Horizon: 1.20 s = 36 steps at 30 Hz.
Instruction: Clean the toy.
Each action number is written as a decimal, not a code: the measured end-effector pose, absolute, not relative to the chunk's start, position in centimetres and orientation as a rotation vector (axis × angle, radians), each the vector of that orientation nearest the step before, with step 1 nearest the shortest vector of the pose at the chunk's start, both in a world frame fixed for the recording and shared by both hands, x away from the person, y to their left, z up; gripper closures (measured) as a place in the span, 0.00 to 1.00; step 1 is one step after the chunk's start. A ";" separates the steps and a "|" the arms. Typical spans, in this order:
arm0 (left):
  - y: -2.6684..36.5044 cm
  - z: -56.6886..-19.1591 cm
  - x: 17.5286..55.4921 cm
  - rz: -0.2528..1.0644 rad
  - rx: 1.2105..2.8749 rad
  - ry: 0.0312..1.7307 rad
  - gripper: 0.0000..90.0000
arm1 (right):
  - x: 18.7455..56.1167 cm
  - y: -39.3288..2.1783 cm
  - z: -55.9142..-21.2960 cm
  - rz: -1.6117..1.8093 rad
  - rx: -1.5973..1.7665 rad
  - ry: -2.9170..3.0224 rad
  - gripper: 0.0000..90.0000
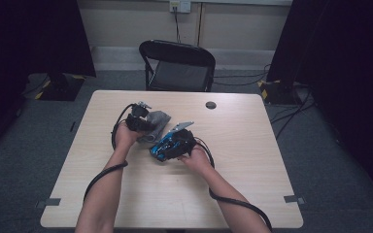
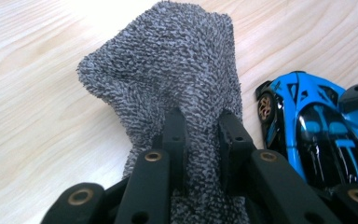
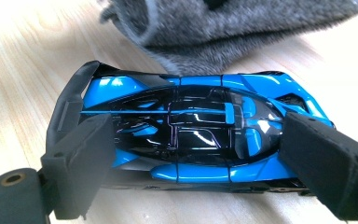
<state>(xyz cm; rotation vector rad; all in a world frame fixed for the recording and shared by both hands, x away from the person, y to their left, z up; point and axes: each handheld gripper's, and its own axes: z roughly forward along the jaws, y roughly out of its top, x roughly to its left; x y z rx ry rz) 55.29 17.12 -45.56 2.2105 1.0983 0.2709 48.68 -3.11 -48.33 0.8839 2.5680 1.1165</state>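
Hand-held gripper (image 1: 150, 127) over pale wooden table (image 1: 243, 160)

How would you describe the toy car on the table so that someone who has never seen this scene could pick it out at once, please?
Start at the light wooden table in front of the black folding chair. Near its middle the person's two hands meet; the toy car sits at the right gripper, whose tongs press on its two ends. It is glossy bright blue and black with a rear wing, unlike the fuzzy grey cloth beside it.
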 end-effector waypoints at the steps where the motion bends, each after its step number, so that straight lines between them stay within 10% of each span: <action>1: 16.8 -45.7 55.3 0.270 2.222 1.089 0.84 | 48.7 -3.1 -48.3 1.120 0.885 2.566 0.11; 18: 14.3 -47.3 55.1 0.224 2.290 1.066 0.82 | 48.7 -3.0 -48.3 1.109 0.889 2.564 0.11; 28: 14.6 -47.4 54.6 0.306 2.201 1.184 0.57 | 48.6 -3.0 -48.3 1.108 0.893 2.564 0.11; 36: 15.7 -46.7 54.3 0.317 2.132 1.268 0.55 | 48.6 -3.0 -48.3 1.107 0.893 2.563 0.11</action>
